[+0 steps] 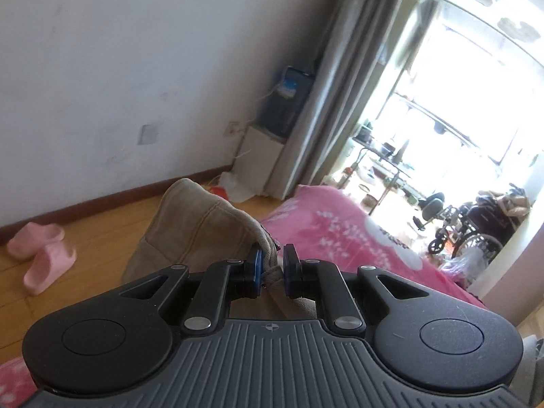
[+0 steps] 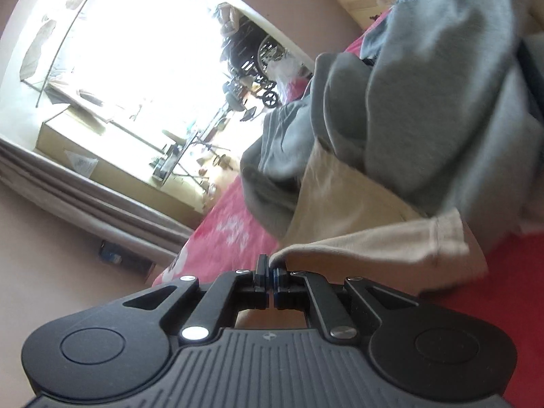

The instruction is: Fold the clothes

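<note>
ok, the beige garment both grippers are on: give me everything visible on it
The beige garment looks like soft brushed cotton with stitched seams and a hemmed cuff. The left gripper pinches a ribbed edge, lifting it into a draped peak over the pink floral bedspread. The right gripper is clamped on another edge; a grey garment lies across it.

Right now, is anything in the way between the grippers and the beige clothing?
Nothing visible is. The left gripper already has the beige garment's ribbed edge between its fingers, and the right gripper is shut on its fabric. A grey garment lies over it further back.
</note>
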